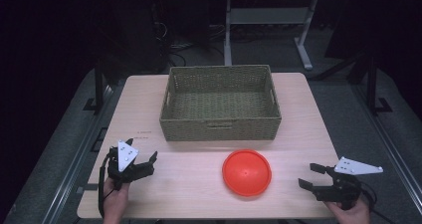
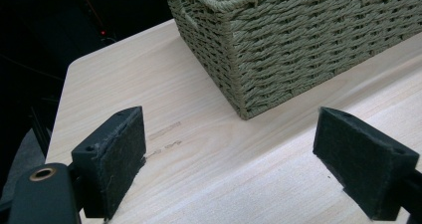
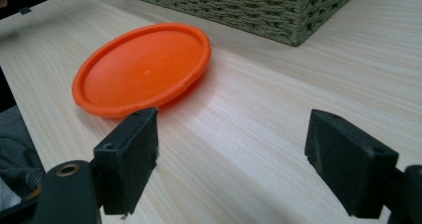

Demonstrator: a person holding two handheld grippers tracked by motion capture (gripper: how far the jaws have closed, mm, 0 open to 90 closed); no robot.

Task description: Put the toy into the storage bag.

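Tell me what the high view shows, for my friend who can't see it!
An orange plate lies on a wooden table, just in front of an empty woven basket. Open left tongs and right tongs wait either side.

Round orange plate [image 1: 247, 172] lies flat on the table, before the basket [image 1: 220, 128].

My jaws are black, each gripper topped by a pale grey plate. The plate [image 1: 247, 172] ahead is plain bright orange — the basket [image 1: 220, 127] woven olive-green — the table [image 1: 164, 184] light wood grain.
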